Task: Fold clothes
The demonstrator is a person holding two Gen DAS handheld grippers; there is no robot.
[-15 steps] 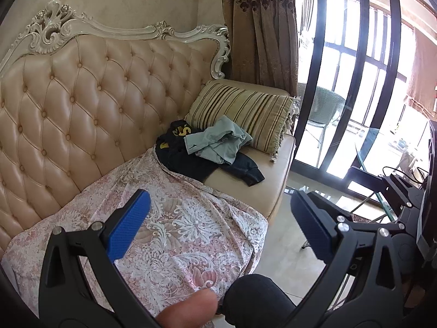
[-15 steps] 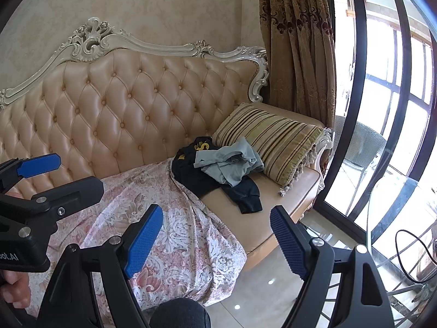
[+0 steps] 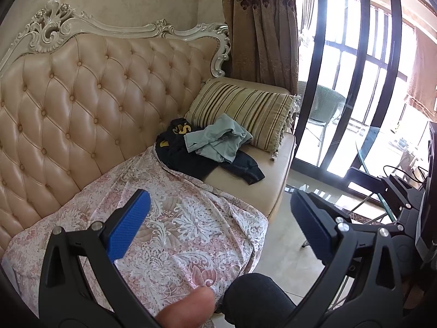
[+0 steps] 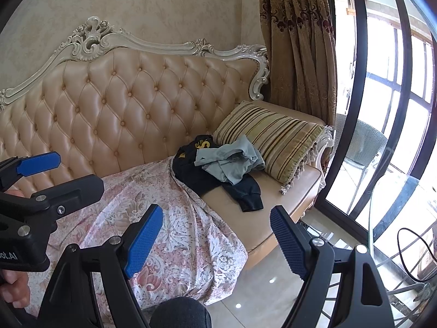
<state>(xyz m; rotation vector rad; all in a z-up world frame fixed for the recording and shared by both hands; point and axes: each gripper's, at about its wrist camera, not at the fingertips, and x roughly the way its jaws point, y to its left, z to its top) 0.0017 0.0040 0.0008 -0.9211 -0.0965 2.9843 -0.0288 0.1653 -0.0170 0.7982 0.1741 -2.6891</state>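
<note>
At far left of the right wrist view, left tool [image 4: 41, 175] beside the tufted sofa back [image 4: 131, 104], jaws spread wide, nothing between them, a hand [image 4: 13, 292] partly visible below it. In its own view, left tool [image 3: 218, 227] hanging over a pink flowered sheet [image 3: 174, 224] spread across the sofa seat, blue pads [image 3: 128, 229] far apart and empty. Further right, right tool [image 4: 215, 243] likewise open and holding nothing, poised above the sheet's draped edge [image 4: 191, 246] and the tiled floor [image 4: 259, 287]. Beyond the sheet, toward the right end of the seat, the clothes: a dark garment with yellow lettering [image 4: 199, 169] lying crumpled, a light grey-blue garment [image 4: 232, 161] heaped on top of it, both unfolded and well apart from either tool. Just right of the pile, touching it, a striped cushion [image 4: 281, 136] leaning on the armrest. Furthest right, a patterned curtain [image 4: 297, 41] and a dark-framed glass door [image 4: 360, 82].
</note>
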